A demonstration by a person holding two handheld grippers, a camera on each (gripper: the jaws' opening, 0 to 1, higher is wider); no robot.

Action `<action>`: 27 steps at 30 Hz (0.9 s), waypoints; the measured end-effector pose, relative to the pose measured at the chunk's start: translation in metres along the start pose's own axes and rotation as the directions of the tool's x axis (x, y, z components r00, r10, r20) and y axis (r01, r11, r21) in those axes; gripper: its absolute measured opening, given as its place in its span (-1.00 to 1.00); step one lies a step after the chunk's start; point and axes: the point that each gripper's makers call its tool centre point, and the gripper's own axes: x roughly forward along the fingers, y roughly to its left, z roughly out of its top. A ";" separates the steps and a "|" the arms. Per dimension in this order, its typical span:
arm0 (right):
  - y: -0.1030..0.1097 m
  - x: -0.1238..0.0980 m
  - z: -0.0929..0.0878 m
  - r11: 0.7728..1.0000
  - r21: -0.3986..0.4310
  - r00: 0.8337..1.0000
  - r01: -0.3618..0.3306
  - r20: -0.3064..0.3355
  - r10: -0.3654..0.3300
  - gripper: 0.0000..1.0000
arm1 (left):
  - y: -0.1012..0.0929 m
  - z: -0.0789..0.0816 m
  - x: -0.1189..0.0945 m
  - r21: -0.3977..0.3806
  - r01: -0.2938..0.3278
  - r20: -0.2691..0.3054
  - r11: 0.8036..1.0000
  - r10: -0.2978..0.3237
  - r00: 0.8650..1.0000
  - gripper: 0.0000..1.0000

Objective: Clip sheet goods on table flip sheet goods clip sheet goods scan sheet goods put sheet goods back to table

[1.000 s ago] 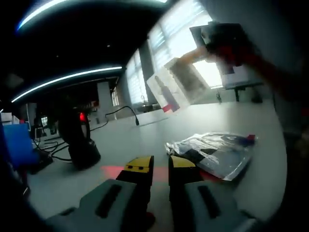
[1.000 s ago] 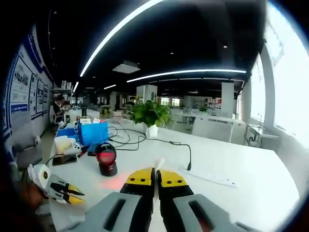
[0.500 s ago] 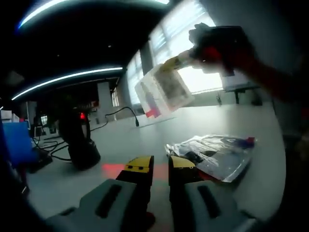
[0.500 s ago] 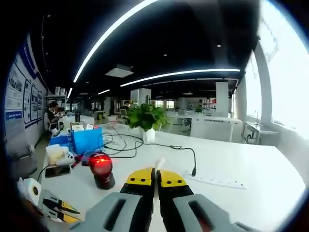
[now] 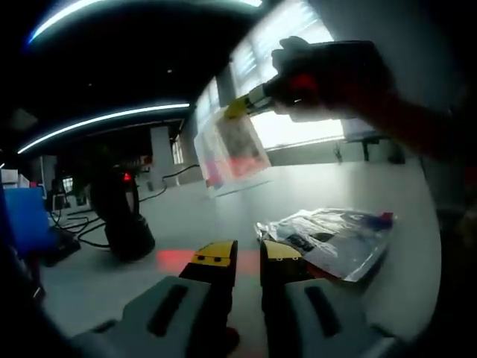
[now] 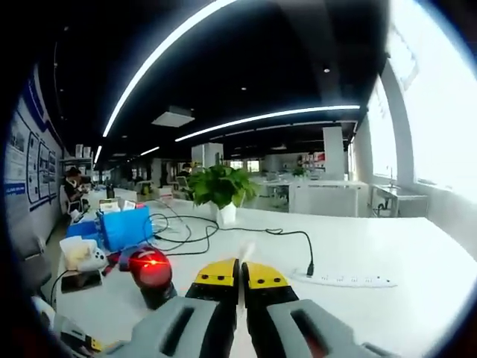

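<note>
The white bench (image 6: 402,298) is carrying everything here: cables, a power strip (image 6: 344,280), a potted plant (image 6: 220,190) and a blue box (image 6: 124,227) sitting further back in the right gripper view.

Next biggest is the scanner (image 6: 151,274), standing on the bench and glowing red at its head, with a red patch of light (image 5: 173,261) lying on the bench surface in the left gripper view.

Then there's a pile of clear bagged goods (image 5: 335,235) lying flat on the bench, just beyond the left claw (image 5: 238,255), whose jaws are sitting a little apart and gripping nothing.

The sheet goods (image 5: 227,149) themselves are hanging in the air above the bench, dangling off the tip of the right claw (image 5: 240,107), which is pinching the top edge. In the right gripper view the right claw's jaws are pressed together with only a thin pale sliver of the sheet (image 6: 244,256) poking up between them.

It's looking light and floppy (thin plastic, probably slippery too), sagging from that one corner, so I'd guess it's going to swing and twist easily. Gripping close to an edge with a firm pinch seems like the way to go, and keeping the printed face toward the scanner.
</note>
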 end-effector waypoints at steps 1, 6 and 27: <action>0.002 0.002 -0.001 1.000 0.003 1.000 0.007 0.002 -0.007 -1.00 | 0.000 0.000 0.000 0.000 -0.001 -0.001 1.000 0.001 1.000 -0.90; 0.013 0.014 -0.003 1.000 -0.005 1.000 0.022 0.006 -0.022 -1.00 | 0.000 0.001 -0.001 -0.004 -0.003 0.003 1.000 0.003 1.000 -0.90; 0.051 0.032 -0.026 0.997 0.019 0.996 0.075 0.053 -0.076 -1.00 | -0.004 0.002 -0.002 -0.001 0.004 0.009 1.000 -0.004 1.000 -0.90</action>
